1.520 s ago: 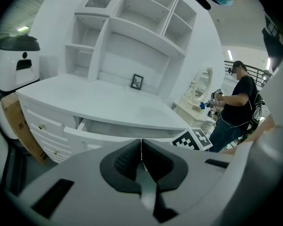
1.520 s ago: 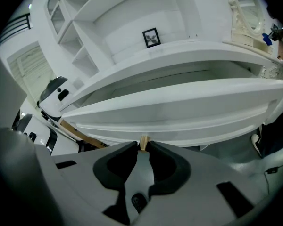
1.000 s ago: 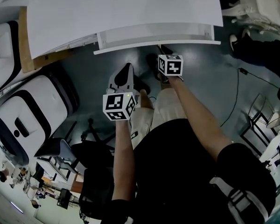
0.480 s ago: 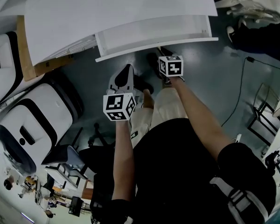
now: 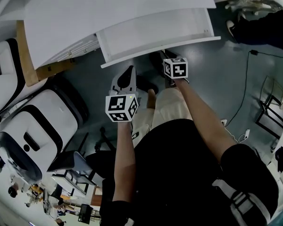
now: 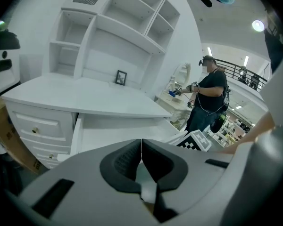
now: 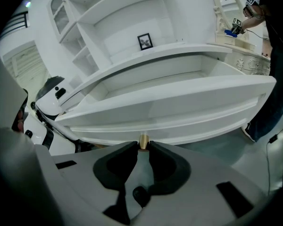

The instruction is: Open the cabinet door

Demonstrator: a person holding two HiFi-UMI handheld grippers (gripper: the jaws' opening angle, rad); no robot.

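Note:
A white desk cabinet (image 5: 108, 13) has its wide centre drawer (image 5: 155, 32) pulled out toward me. My right gripper (image 7: 143, 146) is shut on the small brass knob (image 7: 143, 141) in the middle of the drawer's front panel (image 7: 188, 107); in the head view this right gripper (image 5: 166, 56) sits just under the panel's edge. My left gripper (image 5: 126, 77) hangs lower and to the left, apart from the drawer. In the left gripper view its jaws (image 6: 141, 147) are shut with nothing between them, and the drawer (image 6: 122, 126) shows ahead.
Two white machines with black trim (image 5: 35, 121) stand on the floor at left beside a cardboard box (image 5: 26, 51). A cable (image 5: 239, 93) runs across the floor at right. Another person (image 6: 207, 95) stands beyond the desk. A small picture frame (image 7: 145, 41) sits on the shelf unit.
The drawer has slid further out from under the desk top, and my right gripper has come back with the knob. My left gripper has shifted a little.

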